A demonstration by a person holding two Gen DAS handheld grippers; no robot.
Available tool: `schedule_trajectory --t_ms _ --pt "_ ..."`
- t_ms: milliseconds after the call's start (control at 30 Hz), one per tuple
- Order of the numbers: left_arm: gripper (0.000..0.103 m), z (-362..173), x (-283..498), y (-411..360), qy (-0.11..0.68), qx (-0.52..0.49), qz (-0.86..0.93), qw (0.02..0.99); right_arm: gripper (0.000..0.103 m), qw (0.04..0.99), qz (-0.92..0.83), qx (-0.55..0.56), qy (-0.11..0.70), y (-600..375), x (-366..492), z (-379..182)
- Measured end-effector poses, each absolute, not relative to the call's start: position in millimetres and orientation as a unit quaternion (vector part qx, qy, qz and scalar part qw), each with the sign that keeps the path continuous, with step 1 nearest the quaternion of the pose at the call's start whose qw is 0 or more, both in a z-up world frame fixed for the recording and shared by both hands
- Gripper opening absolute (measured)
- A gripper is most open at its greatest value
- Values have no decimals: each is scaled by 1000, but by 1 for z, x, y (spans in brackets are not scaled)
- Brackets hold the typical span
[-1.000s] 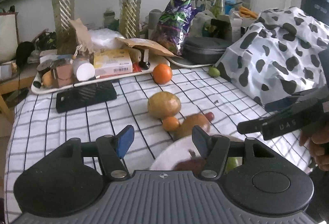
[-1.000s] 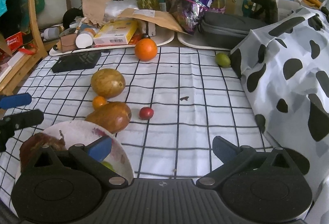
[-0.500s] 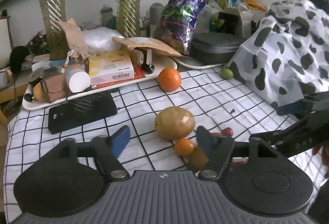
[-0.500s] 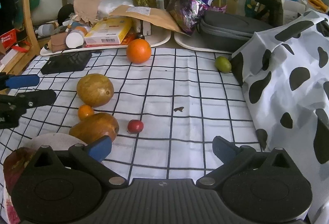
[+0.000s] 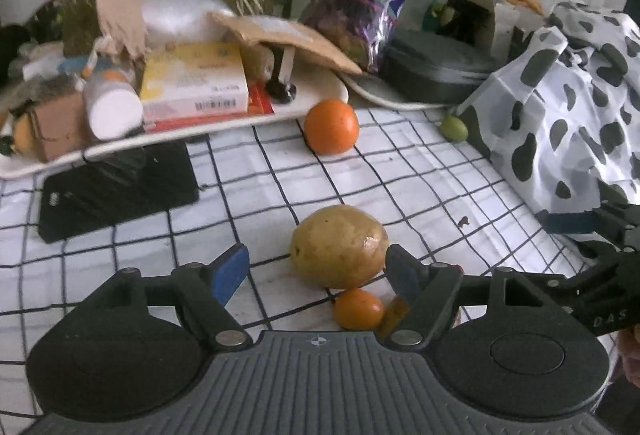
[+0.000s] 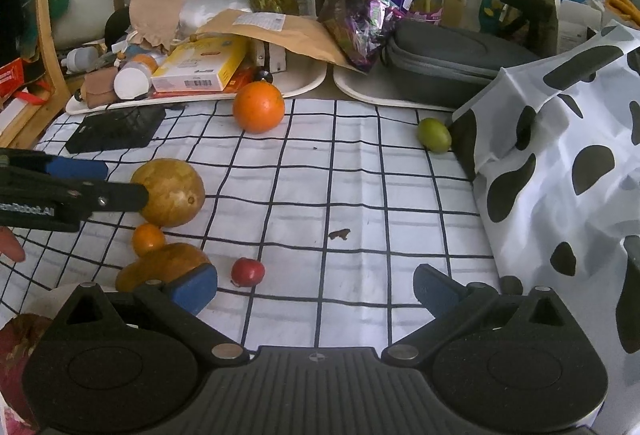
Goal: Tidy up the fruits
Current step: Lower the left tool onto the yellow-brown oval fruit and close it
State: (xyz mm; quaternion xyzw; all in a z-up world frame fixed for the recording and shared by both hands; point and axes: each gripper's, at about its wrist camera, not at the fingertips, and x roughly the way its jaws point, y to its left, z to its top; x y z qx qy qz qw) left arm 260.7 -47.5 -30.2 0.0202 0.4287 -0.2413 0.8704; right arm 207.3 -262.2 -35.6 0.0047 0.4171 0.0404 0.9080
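Note:
My left gripper (image 5: 316, 271) is open, its right finger beside a large yellow-brown fruit (image 5: 338, 246) on the checked cloth; the fruit lies partly between the fingers. A small orange fruit (image 5: 358, 308) lies just below it. A big orange (image 5: 331, 126) and a small green fruit (image 5: 453, 128) lie farther back. In the right wrist view, my right gripper (image 6: 314, 285) is open and empty over the cloth. A small red fruit (image 6: 247, 271) lies ahead of its left finger, beside a brown mango (image 6: 168, 264). The left gripper (image 6: 72, 191) reaches the yellow-brown fruit (image 6: 170, 192).
A white plate (image 6: 24, 315) with a dark red fruit sits at the lower left of the right wrist view. A black device (image 6: 116, 128), cluttered white trays (image 6: 296, 85), a grey case (image 6: 456, 65) and vases line the back. A cow-print cloth (image 6: 560, 155) covers the right side.
Both grippers moved forward, away from the plate. The left gripper now has the yellow-brown fruit near its fingers; both stayed open.

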Motion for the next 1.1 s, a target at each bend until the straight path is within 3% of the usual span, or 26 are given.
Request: schedule_trajectory --t_ms 300,833,933,1100 --pt "74 -40 273 -66 452 21 -271 850 103 906 40 6 422 -266 212 -38" --pt "73 -46 274 -93 436 120 -240 859 103 902 39 13 430 -268 213 -40" --pt "65 -47 277 -92 436 119 -243 858 103 901 38 11 432 -268 213 -42" --pt "64 -42 278 -84 435 99 -241 862 103 899 39 7 436 -266 214 -45"
